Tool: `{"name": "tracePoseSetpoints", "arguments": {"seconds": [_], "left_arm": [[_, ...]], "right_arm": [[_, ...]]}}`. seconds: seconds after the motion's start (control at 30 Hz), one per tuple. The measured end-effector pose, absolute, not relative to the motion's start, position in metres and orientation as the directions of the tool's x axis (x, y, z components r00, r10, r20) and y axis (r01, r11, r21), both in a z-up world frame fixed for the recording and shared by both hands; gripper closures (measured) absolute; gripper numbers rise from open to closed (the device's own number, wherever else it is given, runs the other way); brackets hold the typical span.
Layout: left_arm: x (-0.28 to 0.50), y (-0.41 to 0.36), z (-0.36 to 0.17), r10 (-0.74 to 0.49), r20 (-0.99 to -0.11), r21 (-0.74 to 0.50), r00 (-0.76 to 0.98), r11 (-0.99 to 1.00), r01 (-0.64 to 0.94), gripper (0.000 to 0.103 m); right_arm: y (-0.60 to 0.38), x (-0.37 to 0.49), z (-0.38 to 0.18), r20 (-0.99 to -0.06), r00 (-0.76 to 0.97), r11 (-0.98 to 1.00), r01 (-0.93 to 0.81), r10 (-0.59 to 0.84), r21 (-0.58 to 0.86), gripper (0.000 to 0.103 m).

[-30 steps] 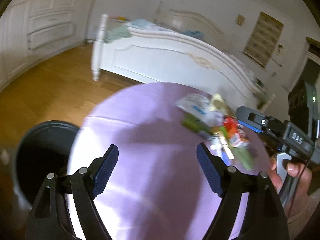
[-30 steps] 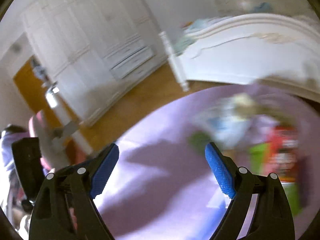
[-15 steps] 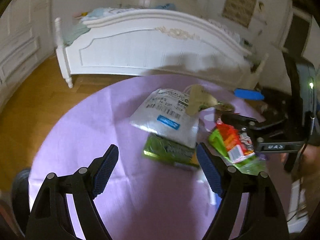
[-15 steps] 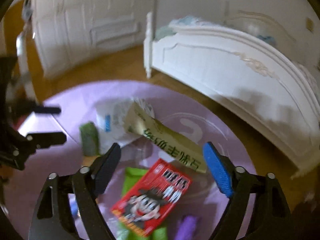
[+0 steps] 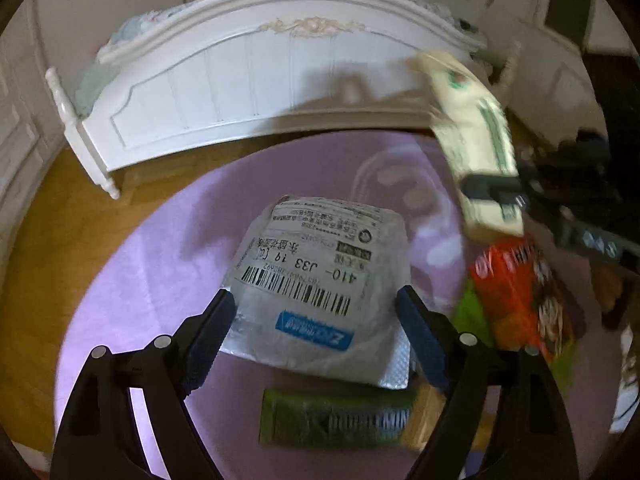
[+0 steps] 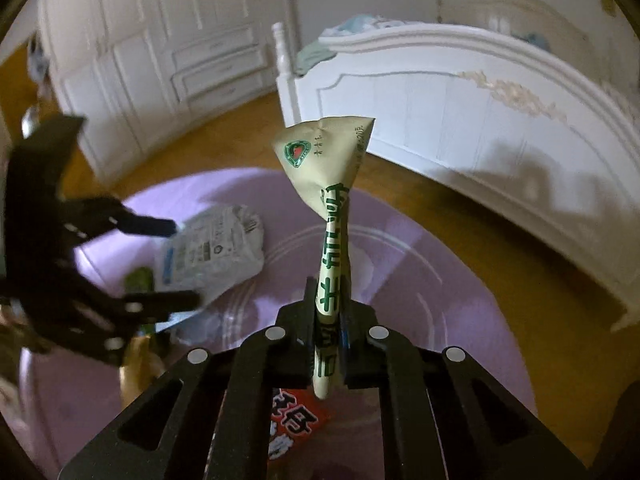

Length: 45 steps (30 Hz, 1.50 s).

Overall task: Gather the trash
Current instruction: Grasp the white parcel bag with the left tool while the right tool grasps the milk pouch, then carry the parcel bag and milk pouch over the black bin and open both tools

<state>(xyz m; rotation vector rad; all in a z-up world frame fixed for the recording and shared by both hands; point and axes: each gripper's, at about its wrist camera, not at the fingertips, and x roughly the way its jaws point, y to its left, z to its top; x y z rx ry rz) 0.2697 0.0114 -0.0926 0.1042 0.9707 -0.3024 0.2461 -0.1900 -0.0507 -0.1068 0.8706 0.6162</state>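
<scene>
Right gripper [image 6: 327, 334] clamped tight on the lower part of a cream wrapper [image 6: 332, 184] with green print, jaws nearly touching through it, the wrapper lifted clear of the purple counter [image 6: 460, 320] and standing up between the jaws. Crumpled and pinched to a thin waist at the grip, flaring out above: evidently empty, very light, limp film, likely slick, so best held low and firmly as now. Left gripper [image 5: 316, 336] wide open and holding nothing, jaws set either side of the near edge of a grey courier bag [image 5: 320, 280] with a barcode label, lying flat on the counter. Soft, thin plastic by the look of its wrinkles, probably weightless and floppy; a pinch on a raised fold or an edge seems better than pressing down on the flat face. Nearest the left camera, a green packet [image 5: 336, 420] partly under the bag's corner. To the right, a red snack packet [image 5: 520, 300] over something green, also flat and flimsy. Beyond the counter, wooden floor [image 5: 48, 240], then the white bed footboard [image 5: 280, 80].
</scene>
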Motion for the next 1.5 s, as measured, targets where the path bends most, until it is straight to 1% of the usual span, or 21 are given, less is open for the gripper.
{"name": "tracePoseSetpoints", "arguments": {"seconds": [0.03,0.07,0.1,0.13,0.2,0.23,0.27,0.3,0.4,0.5,0.6,0.77,0.9,1.03,1.13,1.17,1.27,1.37,1.5], "left_arm": [[0.272,0.015,-0.094,-0.215,-0.825,-0.071,0.523,0.957,0.281,0.024],[0.272,0.018,-0.093,-0.222,-0.820,-0.091,0.528,0.960,0.263,0.033],[0.271,0.020,-0.092,-0.229,-0.813,-0.105,0.535,0.962,0.253,0.045],[0.271,0.019,-0.091,-0.232,-0.810,-0.108,0.539,0.962,0.251,0.047],[0.267,0.019,-0.088,-0.240,-0.801,-0.114,0.548,0.960,0.254,0.062],[0.264,0.019,-0.086,-0.246,-0.795,-0.119,0.554,0.959,0.256,0.065],[0.260,0.019,-0.083,-0.258,-0.787,-0.128,0.560,0.957,0.260,0.076],[0.256,0.019,-0.081,-0.267,-0.782,-0.137,0.564,0.955,0.263,0.079],[0.249,0.020,-0.077,-0.275,-0.773,-0.146,0.571,0.954,0.261,0.083],[0.238,0.026,-0.070,-0.291,-0.754,-0.175,0.588,0.953,0.246,0.086],[0.223,0.037,-0.057,-0.328,-0.719,-0.231,0.612,0.944,0.234,0.087],[0.183,0.053,-0.025,-0.369,-0.648,-0.281,0.667,0.929,0.241,0.087],[0.143,0.079,-0.003,-0.370,-0.588,-0.328,0.719,0.922,0.206,0.087],[0.102,0.107,0.004,-0.312,-0.560,-0.326,0.768,0.935,0.142,0.087],[0.068,0.129,0.004,-0.223,-0.547,-0.306,0.807,0.950,0.056,0.087],[0.054,0.140,0.002,-0.176,-0.542,-0.297,0.822,0.955,0.009,0.087],[0.026,0.163,-0.004,-0.094,-0.535,-0.292,0.840,0.953,-0.079,0.087],[0.004,0.184,-0.014,-0.038,-0.537,-0.297,0.843,0.944,-0.146,0.087],[-0.016,0.213,-0.032,0.001,-0.548,-0.332,0.837,0.918,-0.219,0.087]], "right_arm": [[-0.191,0.244,-0.050,-0.741,0.484,0.823,-0.544,0.466,0.163,0.093],[-0.191,0.244,-0.049,-0.739,0.485,0.824,-0.542,0.468,0.166,0.094],[-0.191,0.240,-0.048,-0.735,0.487,0.823,-0.542,0.472,0.169,0.094],[-0.190,0.241,-0.047,-0.732,0.489,0.823,-0.542,0.475,0.172,0.094],[-0.189,0.240,-0.045,-0.723,0.493,0.823,-0.537,0.484,0.186,0.094],[-0.188,0.239,-0.044,-0.717,0.494,0.823,-0.533,0.492,0.197,0.094],[-0.187,0.241,-0.043,-0.714,0.496,0.823,-0.531,0.495,0.202,0.094],[-0.187,0.239,-0.041,-0.706,0.502,0.824,-0.527,0.499,0.208,0.094],[-0.188,0.233,-0.033,-0.685,0.529,0.834,-0.508,0.501,0.217,0.094],[-0.194,0.228,-0.022,-0.659,0.541,0.834,-0.486,0.523,0.262,0.094],[-0.198,0.218,-0.009,-0.638,0.539,0.823,-0.479,0.550,0.305,0.094],[-0.184,0.186,0.018,-0.603,0.509,0.777,-0.523,0.614,0.350,0.094],[-0.157,0.155,0.034,-0.584,0.462,0.727,-0.575,0.668,0.376,0.094],[-0.115,0.120,0.042,-0.588,0.392,0.672,-0.629,0.707,0.390,0.094],[-0.084,0.099,0.046,-0.591,0.342,0.633,-0.663,0.731,0.399,0.094],[-0.074,0.091,0.047,-0.593,0.324,0.620,-0.675,0.737,0.400,0.094],[-0.032,0.073,0.045,-0.616,0.262,0.581,-0.710,0.743,0.398,0.094],[0.006,0.058,0.037,-0.640,0.201,0.548,-0.731,0.742,0.406,0.094],[0.052,0.045,0.024,-0.663,0.139,0.516,-0.749,0.736,0.415,0.094]]}}
